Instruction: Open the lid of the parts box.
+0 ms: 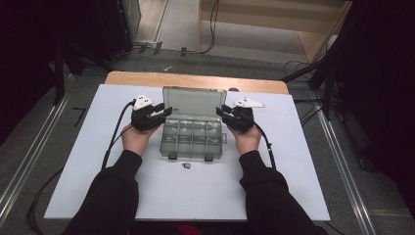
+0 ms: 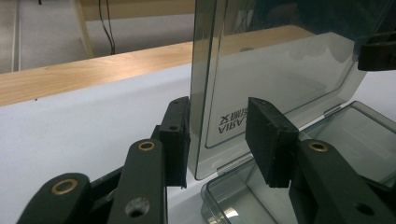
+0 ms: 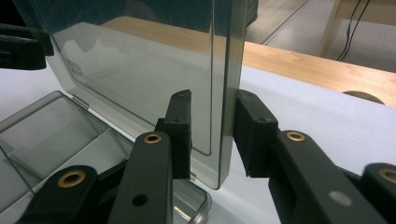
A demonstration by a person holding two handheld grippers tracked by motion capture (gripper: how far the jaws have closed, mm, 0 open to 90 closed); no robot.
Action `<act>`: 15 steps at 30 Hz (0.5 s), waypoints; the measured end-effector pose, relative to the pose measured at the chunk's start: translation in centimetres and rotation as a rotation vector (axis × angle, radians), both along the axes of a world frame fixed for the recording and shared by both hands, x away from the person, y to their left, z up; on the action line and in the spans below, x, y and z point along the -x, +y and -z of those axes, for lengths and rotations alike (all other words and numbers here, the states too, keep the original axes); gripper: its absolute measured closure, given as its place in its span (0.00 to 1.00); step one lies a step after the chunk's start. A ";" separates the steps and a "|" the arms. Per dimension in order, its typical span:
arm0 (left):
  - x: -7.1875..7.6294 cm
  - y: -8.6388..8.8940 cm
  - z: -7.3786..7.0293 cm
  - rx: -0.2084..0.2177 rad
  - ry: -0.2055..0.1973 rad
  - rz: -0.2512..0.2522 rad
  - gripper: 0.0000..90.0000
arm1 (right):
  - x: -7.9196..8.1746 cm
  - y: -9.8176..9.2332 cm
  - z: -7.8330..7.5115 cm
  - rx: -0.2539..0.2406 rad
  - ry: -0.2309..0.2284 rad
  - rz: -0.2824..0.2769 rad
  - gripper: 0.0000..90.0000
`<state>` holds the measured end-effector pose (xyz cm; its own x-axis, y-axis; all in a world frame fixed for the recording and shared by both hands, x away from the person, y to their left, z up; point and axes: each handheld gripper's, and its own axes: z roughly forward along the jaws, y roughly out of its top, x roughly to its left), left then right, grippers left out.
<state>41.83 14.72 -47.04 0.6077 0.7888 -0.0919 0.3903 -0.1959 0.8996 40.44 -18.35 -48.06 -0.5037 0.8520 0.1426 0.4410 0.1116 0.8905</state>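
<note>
Organizer box [image 1: 192,137] was clear smoke-tinted plastic, smooth, glossy; raised lid [image 2: 275,79] reflective, printed lettering near hinge. Left gripper [image 2: 218,140] and right gripper [image 3: 212,135] matt black plastic, brass-coloured rivets; pads [image 2: 268,140] dull, rubbery-looking. Table cover [image 1: 161,191] matt white, smooth. Table edge [image 1: 195,81] light wood, satin. Sleeves [image 1: 110,196] black cloth

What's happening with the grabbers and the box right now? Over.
Left gripper and right gripper open, each straddling a side edge of the lid. Compartment box open, lid upright. Small dark piece loose on table, clear of grippers.
</note>
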 end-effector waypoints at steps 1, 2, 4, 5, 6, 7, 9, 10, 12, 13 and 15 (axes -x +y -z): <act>0.0 0.0 0.1 -0.001 -0.001 0.000 0.67 | 0.0 0.0 0.0 0.000 0.000 0.000 0.74; 0.0 0.0 0.1 -0.002 -0.002 0.000 0.67 | 0.0 0.0 0.1 0.003 0.002 -0.004 0.74; -0.1 -0.1 0.2 -0.007 -0.004 -0.002 0.67 | -0.2 0.0 0.4 0.007 0.024 -0.010 0.74; -0.1 -0.1 0.3 -0.009 -0.005 -0.003 0.67 | -0.3 0.2 0.8 0.013 0.035 -0.002 0.73; -0.1 -0.1 0.4 -0.006 -0.001 -0.003 0.66 | -0.3 0.3 0.9 0.018 0.040 0.001 0.73; -0.2 -0.1 0.4 -0.008 0.002 -0.005 0.66 | -0.3 0.3 0.9 0.017 0.037 0.002 0.74; -0.2 -0.1 0.6 -0.005 0.008 -0.006 0.66 | -0.4 0.3 0.9 0.017 0.037 0.002 0.74; -0.3 -0.2 0.6 -0.004 0.007 -0.006 0.66 | -0.4 0.3 1.0 0.015 0.043 0.002 0.74; -0.3 -0.3 0.8 -0.007 0.008 -0.009 0.66 | -0.4 0.3 1.1 0.017 0.043 0.000 0.74; -0.4 -0.3 0.9 -0.007 0.005 -0.011 0.66 | -0.5 0.3 1.2 0.024 0.041 -0.002 0.74; -0.4 -0.3 1.0 0.003 0.012 -0.014 0.65 | -0.5 0.3 1.3 0.014 0.048 0.004 0.74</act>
<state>42.26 14.38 -48.05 0.5954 0.7970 -0.1014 0.4035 -0.1875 0.8956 40.90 -18.04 -49.37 -0.4933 0.8560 0.1547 0.4835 0.1220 0.8668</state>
